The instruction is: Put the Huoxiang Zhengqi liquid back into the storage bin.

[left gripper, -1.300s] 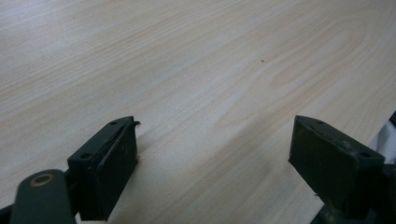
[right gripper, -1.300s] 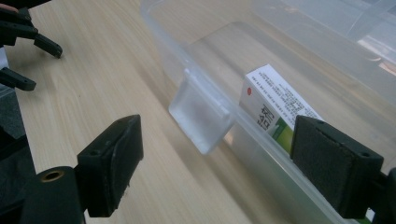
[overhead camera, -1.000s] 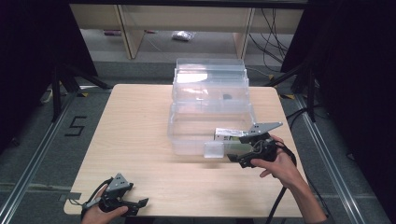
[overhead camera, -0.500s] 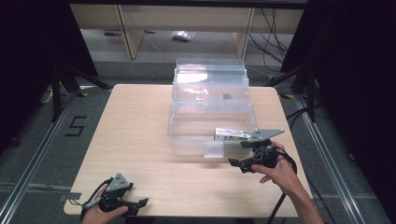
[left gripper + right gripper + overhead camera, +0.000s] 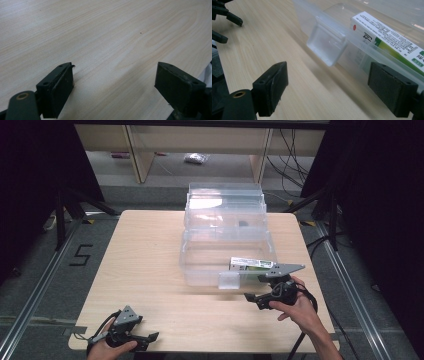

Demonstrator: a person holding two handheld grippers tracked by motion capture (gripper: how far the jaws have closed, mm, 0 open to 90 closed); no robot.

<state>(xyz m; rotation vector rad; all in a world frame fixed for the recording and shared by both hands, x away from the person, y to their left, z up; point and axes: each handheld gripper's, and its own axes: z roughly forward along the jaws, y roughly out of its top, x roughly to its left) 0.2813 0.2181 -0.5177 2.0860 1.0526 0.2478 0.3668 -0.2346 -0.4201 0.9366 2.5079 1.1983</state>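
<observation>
Clear bin [image 5: 200, 265] holds a white-green box [image 5: 251, 264] — latch [image 5: 325, 43] down.

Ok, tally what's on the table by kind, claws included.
Clear bins: 1 stack, tiers too see-through to count
Boxes: 1, inside the front bin
Claws: 2, left claw, right claw
Total: 4

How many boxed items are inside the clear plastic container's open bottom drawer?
1: a white-and-green carton lies at the front right of the clear container's pulled-out drawer, just ahead of the right gripper. Glare may hide more.
</observation>
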